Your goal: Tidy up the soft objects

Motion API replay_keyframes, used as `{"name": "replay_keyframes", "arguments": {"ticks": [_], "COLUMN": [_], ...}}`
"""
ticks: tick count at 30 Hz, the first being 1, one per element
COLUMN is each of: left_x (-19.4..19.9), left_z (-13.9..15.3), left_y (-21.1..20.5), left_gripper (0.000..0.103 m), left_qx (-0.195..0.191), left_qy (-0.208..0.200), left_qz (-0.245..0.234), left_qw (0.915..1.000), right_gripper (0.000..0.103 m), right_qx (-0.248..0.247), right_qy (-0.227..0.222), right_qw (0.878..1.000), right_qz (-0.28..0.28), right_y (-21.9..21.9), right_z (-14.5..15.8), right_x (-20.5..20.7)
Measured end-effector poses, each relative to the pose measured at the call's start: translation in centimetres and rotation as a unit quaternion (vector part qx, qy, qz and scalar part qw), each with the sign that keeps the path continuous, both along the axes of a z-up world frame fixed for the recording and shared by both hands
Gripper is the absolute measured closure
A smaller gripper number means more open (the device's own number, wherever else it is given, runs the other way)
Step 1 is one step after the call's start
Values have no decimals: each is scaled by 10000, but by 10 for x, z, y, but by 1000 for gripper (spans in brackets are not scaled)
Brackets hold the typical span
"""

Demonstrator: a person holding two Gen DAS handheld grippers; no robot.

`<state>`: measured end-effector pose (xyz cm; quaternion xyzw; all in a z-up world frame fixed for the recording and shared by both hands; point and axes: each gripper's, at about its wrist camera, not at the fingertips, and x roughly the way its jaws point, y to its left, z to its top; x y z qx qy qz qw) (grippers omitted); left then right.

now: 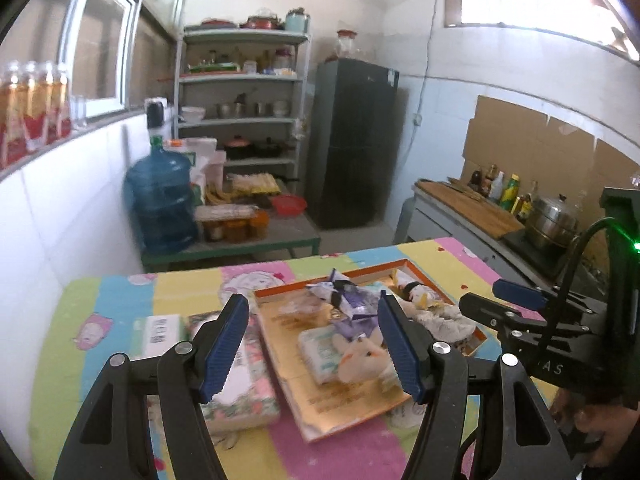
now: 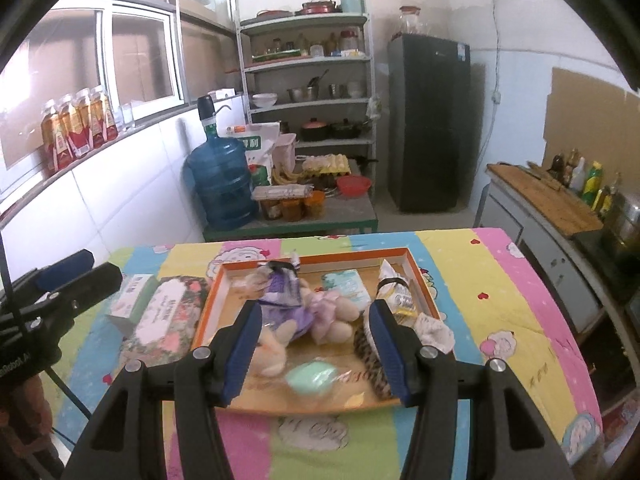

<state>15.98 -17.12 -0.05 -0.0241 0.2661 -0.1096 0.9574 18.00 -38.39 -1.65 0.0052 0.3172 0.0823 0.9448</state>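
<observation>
A: Left tool (image 1: 312,344) apart, nothing between the pads. Right tool (image 2: 316,350) apart too, also empty. Both hanging above the near edge of the table (image 2: 500,280), clear of everything.

B: And the soft things?

A: Mostly lying in the tray (image 2: 420,276) already: purple pouch (image 2: 282,292) at the back, plush toys (image 2: 332,318) in the middle, tissue pack (image 2: 348,286) behind them, a banded packet (image 2: 394,292) by the right wall, green pad (image 2: 310,376) near the front, striped piece (image 2: 370,356) beside it. Piled loosely, overlapping, not lined up.

B: Anything outside?

A: Floral tissue box (image 2: 168,318) touching the tray's left wall, small green box (image 2: 132,298) just beside that. White crumpled cloth (image 2: 434,334) draped over the right rim, half in, half out.

B: So how far along?

A: Looks late, judging by how much sits inside. Probably left: tucking the cloth in, maybe bringing the two boxes across, if those count as soft at all. Can't tell whether more tidying inside the tray is wanted.

B: Risk?

A: Crowded tray; hard to place another piece without nudging the toys.
</observation>
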Motion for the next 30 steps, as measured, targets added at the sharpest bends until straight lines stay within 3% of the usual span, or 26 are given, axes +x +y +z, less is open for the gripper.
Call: {"name": "replay_keyframes", "arguments": {"ticks": [12, 30], "left_x": [-97, -219], "left_z": [24, 39], "left_y": [60, 105], "left_gripper": [35, 34], "left_qx": [-70, -32], "left_qy": [-347, -573], "left_qz": [135, 448], "left_qw": [9993, 9973], "right_gripper": [47, 47], "right_qx": [-308, -121], "right_qy": [-434, -746], "right_qw": [9974, 9926], "right_qz": [-485, -948], "right_y": [60, 114], "right_z": [26, 49], "right_x": [-96, -211]}}
